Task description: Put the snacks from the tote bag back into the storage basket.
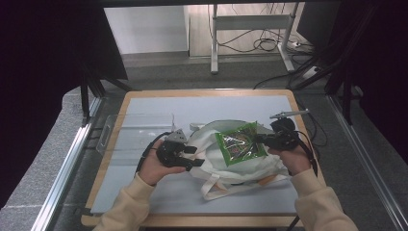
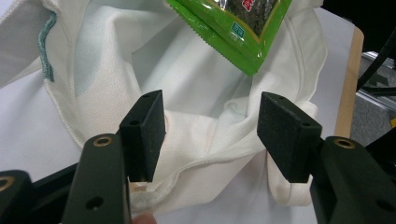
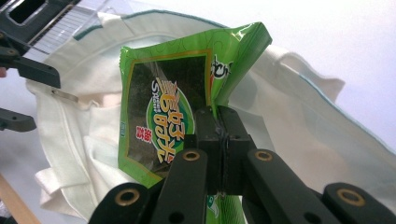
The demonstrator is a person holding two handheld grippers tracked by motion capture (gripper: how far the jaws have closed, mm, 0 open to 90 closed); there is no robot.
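The right tongs [image 3: 219, 140] are clamped on the edge of a glossy green plastic snack packet [image 3: 161, 112] with a dark printed panel and a round red-and-green logo. The right gripper view shows the two black jaws pressed together with the packet's rim pinched between them, and the packet stands up ahead of the jaws with its upper corner folded over. In the high view, the right tongs [image 1: 262, 138] hold the packet [image 1: 239, 143] by its right edge above the middle of a crumpled white fabric tote bag [image 1: 211, 159], which lies on the pale grey surface [image 1: 144, 192].

The left tongs [image 1: 195, 156] are spread apart and grip nothing. In the left gripper view the two black foam pads [image 2: 144, 130] stand wide on either side of a fold of the bag's white cloth [image 2: 205, 135]; whether the left pad touches the hem I cannot tell. The green packet's lower end [image 2: 233, 28] hangs over the bag's opening at the top of that view. The bag's rim carries teal stitching [image 2: 45, 46], and one of its handles trails toward the near edge of the surface.

A clear plastic tray [image 1: 130, 130] sits on the surface just left of the bag, behind the left hand [image 1: 154, 168]. The right hand [image 1: 294, 159] wraps the gripper body, and both forearms wear cream sleeves.
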